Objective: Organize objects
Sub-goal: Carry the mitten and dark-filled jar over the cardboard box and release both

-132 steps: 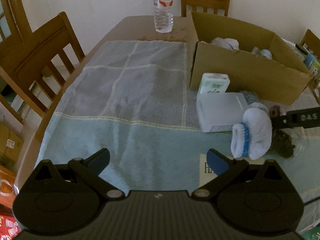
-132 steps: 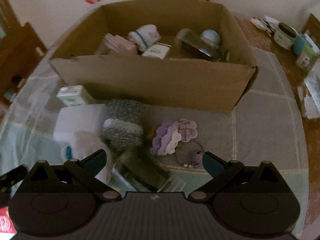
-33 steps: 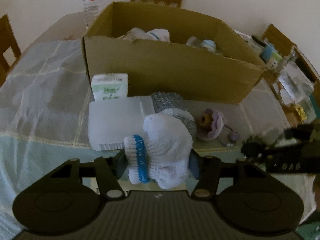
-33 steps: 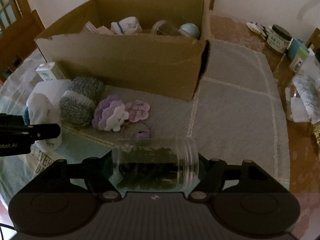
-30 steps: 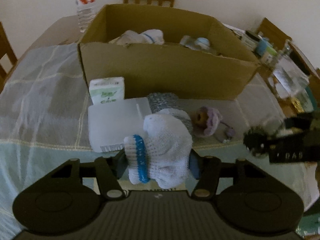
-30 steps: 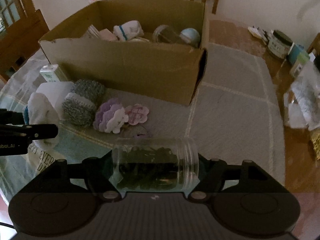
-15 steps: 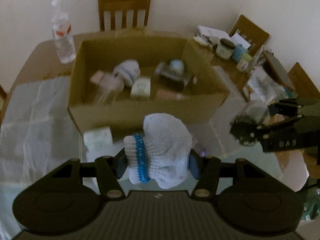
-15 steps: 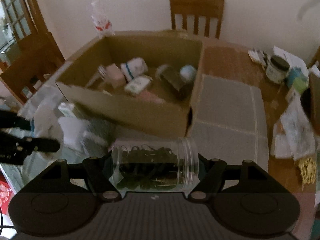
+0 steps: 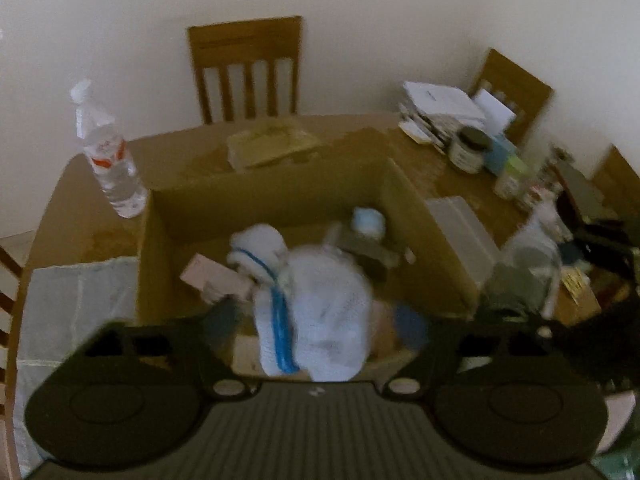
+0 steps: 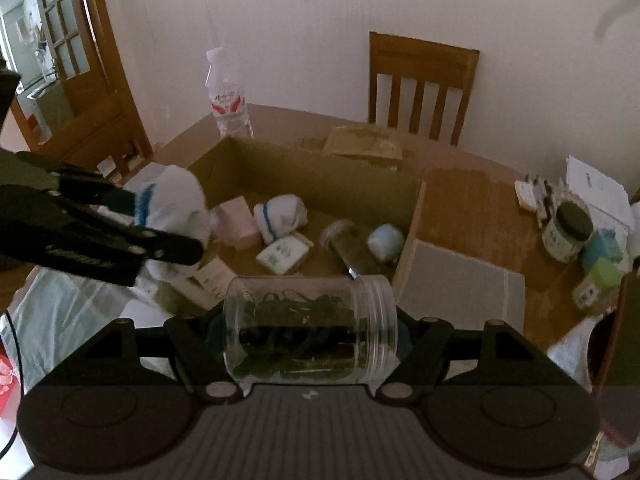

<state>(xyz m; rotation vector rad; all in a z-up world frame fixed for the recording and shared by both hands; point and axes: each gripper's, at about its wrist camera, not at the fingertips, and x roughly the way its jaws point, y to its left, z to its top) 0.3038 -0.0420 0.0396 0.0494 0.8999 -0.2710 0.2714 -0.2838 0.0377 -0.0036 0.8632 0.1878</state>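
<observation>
An open cardboard box [image 9: 432,236] [image 10: 320,176] stands on the table. It holds a rolled white sock [image 10: 280,214], a pink box [image 10: 238,220], a green-and-white packet [image 10: 284,254] and a clear jar [image 10: 352,246]. My left gripper [image 9: 320,320] is above the box's near wall. Its jaws stand apart, and the white sock with a blue band [image 9: 320,312] [image 10: 176,204] hangs between them, blurred. My right gripper [image 10: 310,332] is shut on a clear plastic jar of dark clips [image 10: 310,334], held lying sideways near the box's front right corner.
A water bottle [image 9: 110,168] [image 10: 226,100] stands left of the box. A flat brown packet [image 9: 272,148] lies behind it. Jars, papers and small boxes [image 9: 468,148] [image 10: 568,232] crowd the table's right end. Wooden chairs [image 9: 246,68] stand around the table.
Both grippers have risen and moved forward over the box. The left jaws, shut on the sock half a second ago, now stand apart and the sock is blurred.
</observation>
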